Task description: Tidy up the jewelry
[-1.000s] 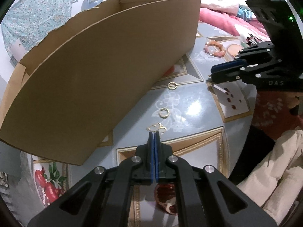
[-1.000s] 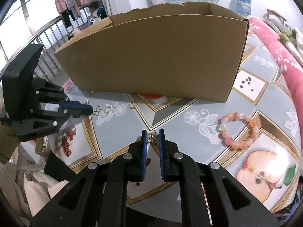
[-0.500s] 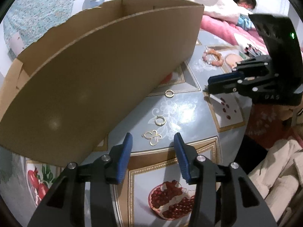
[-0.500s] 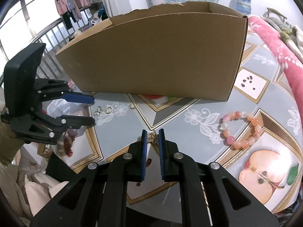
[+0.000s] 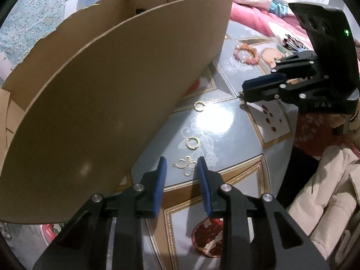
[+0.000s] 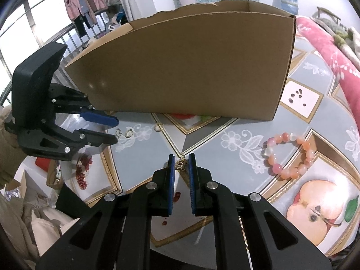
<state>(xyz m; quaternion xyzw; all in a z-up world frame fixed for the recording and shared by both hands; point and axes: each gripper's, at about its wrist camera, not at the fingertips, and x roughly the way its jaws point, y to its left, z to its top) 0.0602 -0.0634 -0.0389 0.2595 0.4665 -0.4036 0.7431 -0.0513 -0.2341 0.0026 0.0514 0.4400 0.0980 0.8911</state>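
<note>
Left and right wrist views of the jewelry-sorting task, at the pick-up step. Your left gripper (image 5: 181,171) hovers over the gold butterfly charm (image 5: 185,166), which lies flat on the patterned table (image 5: 227,117) between the blue pads; the jaws stand partly spread and have just been closing, yet the pads do not touch the charm. Two gold hoop earrings continue the row toward 12 o'clock: the nearer hoop (image 5: 193,142), then the farther hoop (image 5: 199,106), both beside the cardboard box (image 5: 117,94). Your right gripper (image 6: 181,163) pinches a small dark butterfly charm (image 6: 182,163) between nearly closed pads, above the table. The pink bead bracelet (image 6: 289,154) lies at 3 o'clock of that gripper, untouched.

Next move, by judgement: lower the left pads level with the table and close squarely on the thin charm, which may slip flat under them; then carry it over the box wall.

Change from one second ago: the left jaws were pressed together at the charm's edge, opened wide, and now narrow again. The right gripper's hold looks unchanged
</note>
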